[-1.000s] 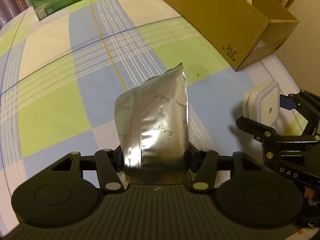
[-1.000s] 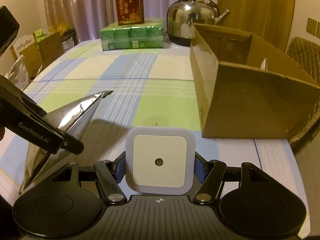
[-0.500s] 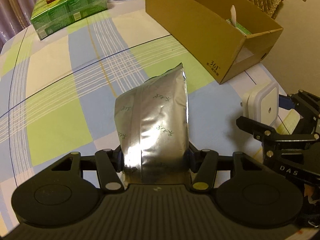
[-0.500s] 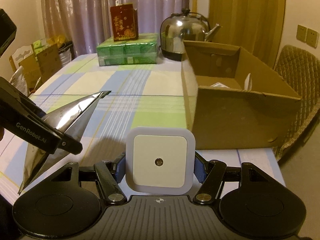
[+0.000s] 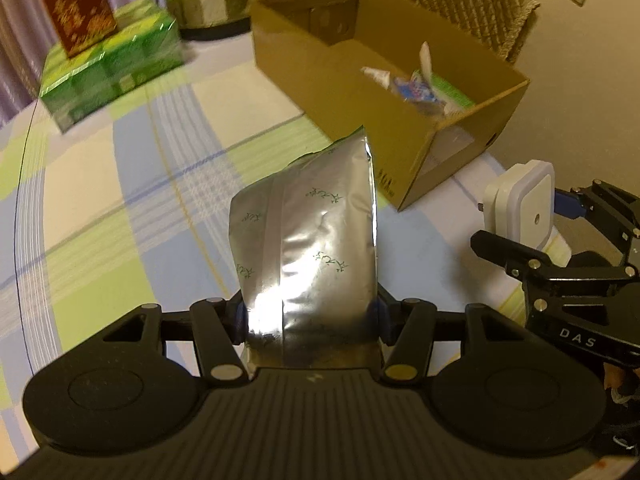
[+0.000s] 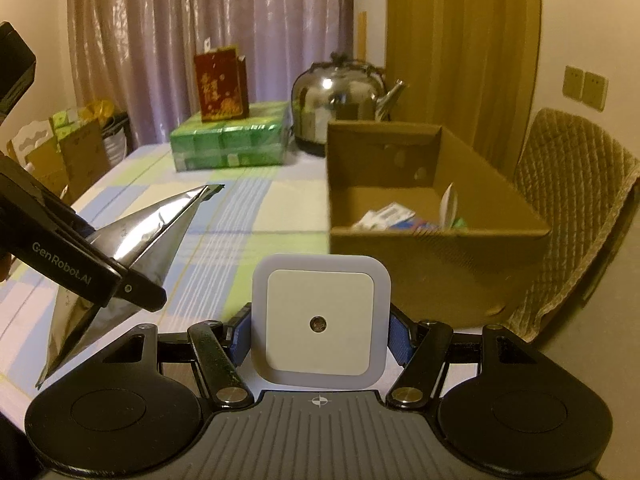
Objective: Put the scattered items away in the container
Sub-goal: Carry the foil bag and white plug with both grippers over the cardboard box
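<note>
At the far left of the counter (image 6: 132, 200), which is covered by a checked cloth of blue, green and cream, a green wrapped pack (image 6: 230, 142) lies flat with a red printed box (image 6: 221, 84) standing upright on top of it. Just to its right a shiny steel kettle (image 6: 344, 92) sits at the back edge. Nearer the camera, the left gripper (image 5: 308, 314) has its jaws clenched on the lower part of a silver foil pouch (image 5: 312, 236), which stands upright between them and is held clear above the cloth; in the right wrist view the same pouch (image 6: 132, 248) shows edge-on, pinched in the black arm of that tool. To the right of the pouch stands the open cardboard box (image 5: 404, 128), its long side running away from the viewer, with a few small packets and a white tube (image 5: 416, 80) lying loose on its floor toward the near end. Further right, the right gripper (image 6: 320, 332) has its jaws grasping a white square night light (image 6: 320, 324) by its two sides, the flat face with a small round sensor turned toward the camera; the light is held in the air, near the box's near corner but outside it. Behind the box at far right is a chair with a quilted cover (image 6: 576, 200).
</note>
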Available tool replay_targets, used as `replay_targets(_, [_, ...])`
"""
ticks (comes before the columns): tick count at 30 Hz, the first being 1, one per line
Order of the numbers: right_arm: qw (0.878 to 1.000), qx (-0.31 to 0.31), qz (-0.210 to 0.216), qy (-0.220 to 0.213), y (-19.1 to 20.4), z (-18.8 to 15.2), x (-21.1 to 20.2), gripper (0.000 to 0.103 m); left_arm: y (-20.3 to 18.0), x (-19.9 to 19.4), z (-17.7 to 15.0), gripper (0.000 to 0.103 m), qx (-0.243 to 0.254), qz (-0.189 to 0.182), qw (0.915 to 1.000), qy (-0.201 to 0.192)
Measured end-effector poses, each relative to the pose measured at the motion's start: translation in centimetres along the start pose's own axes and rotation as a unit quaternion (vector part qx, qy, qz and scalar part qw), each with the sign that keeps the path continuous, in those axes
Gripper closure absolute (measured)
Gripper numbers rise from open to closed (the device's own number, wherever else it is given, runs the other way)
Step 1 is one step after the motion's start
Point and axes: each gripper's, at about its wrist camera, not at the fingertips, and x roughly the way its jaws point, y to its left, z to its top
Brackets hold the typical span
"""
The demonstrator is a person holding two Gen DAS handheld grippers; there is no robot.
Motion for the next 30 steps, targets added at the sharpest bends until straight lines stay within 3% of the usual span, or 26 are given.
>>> replay_targets(13, [0.999,0.008,-0.022,-0.043,-4.4,5.0,-0.9,0.040,-3.9,-1.4,6.5,0.050,0.035,-0.019,0.9984,-0.039])
replay_targets(30, [0.997,0.040,-0.039,-0.047,-11.5,10.5,3.3,0.040,-6.7,1.4,14.1,0.050,0.052,-0.040,0.9965,-0.052])
